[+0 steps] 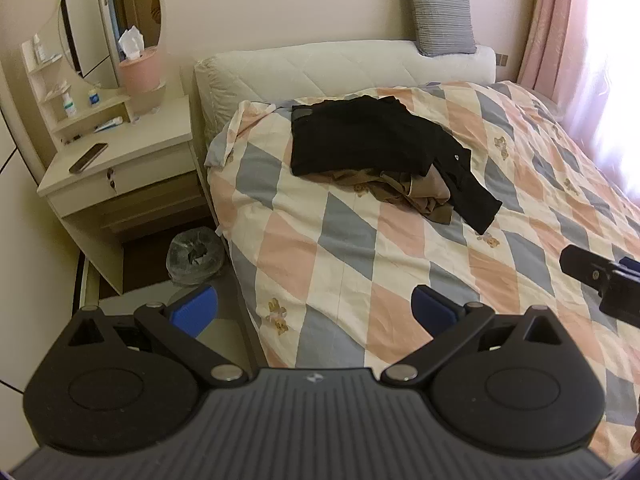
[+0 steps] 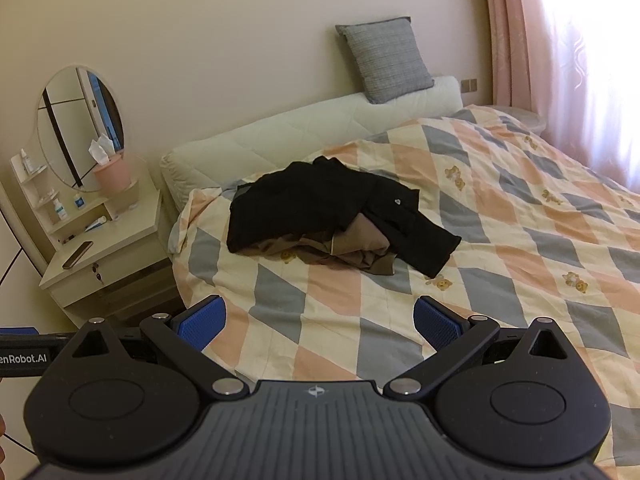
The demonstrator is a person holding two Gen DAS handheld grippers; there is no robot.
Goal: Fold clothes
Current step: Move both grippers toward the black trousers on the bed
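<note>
A black garment (image 1: 368,140) lies crumpled on the bed's patchwork quilt (image 1: 320,240), on top of a brown garment (image 1: 424,196). The same pile shows in the right wrist view, black (image 2: 312,208) over brown (image 2: 360,248). My left gripper (image 1: 314,312) is open and empty, well short of the pile, over the quilt's near left edge. My right gripper (image 2: 320,322) is open and empty, above the quilt in front of the pile. The right gripper's body shows at the right edge of the left wrist view (image 1: 608,280).
A cream nightstand (image 1: 120,168) with a phone (image 1: 88,158), bottles and an oval mirror (image 1: 112,20) stands left of the bed. A bin with a plastic liner (image 1: 196,256) sits on the floor beside it. A grey pillow (image 1: 442,14) rests on the headboard. Pink curtains (image 2: 560,60) hang at right.
</note>
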